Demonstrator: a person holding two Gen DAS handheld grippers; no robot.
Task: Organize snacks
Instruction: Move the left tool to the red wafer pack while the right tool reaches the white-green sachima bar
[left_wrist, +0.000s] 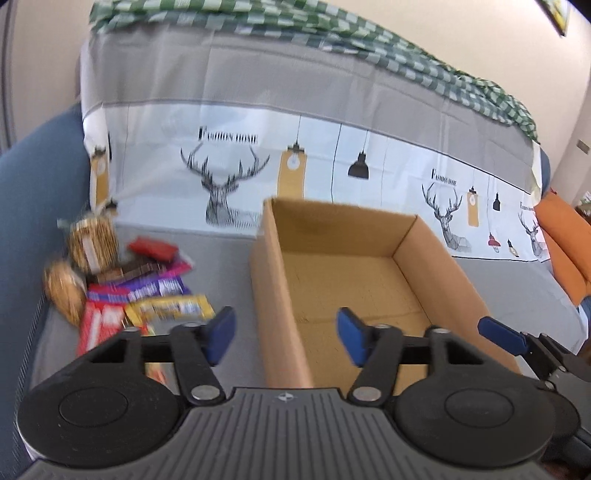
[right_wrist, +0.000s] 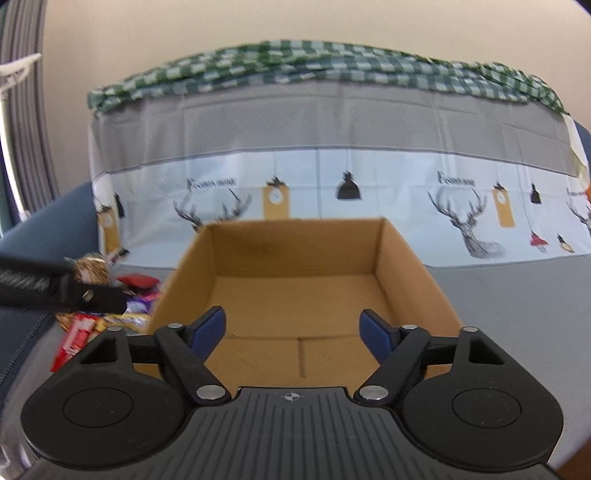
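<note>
Left gripper (left_wrist: 286, 336) jaws apart, nothing between them, straddling the cardboard box (left_wrist: 280, 295) left wall. Right gripper (right_wrist: 293, 332) also released, over the empty box. Snack pile (left_wrist: 147, 291) lies left of the box, nearer the left gripper; wrappers' long axes look roughly crosswise, though blurred.

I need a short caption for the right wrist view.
Open hand-held gripper above an empty cardboard box, snacks beside it.
</note>
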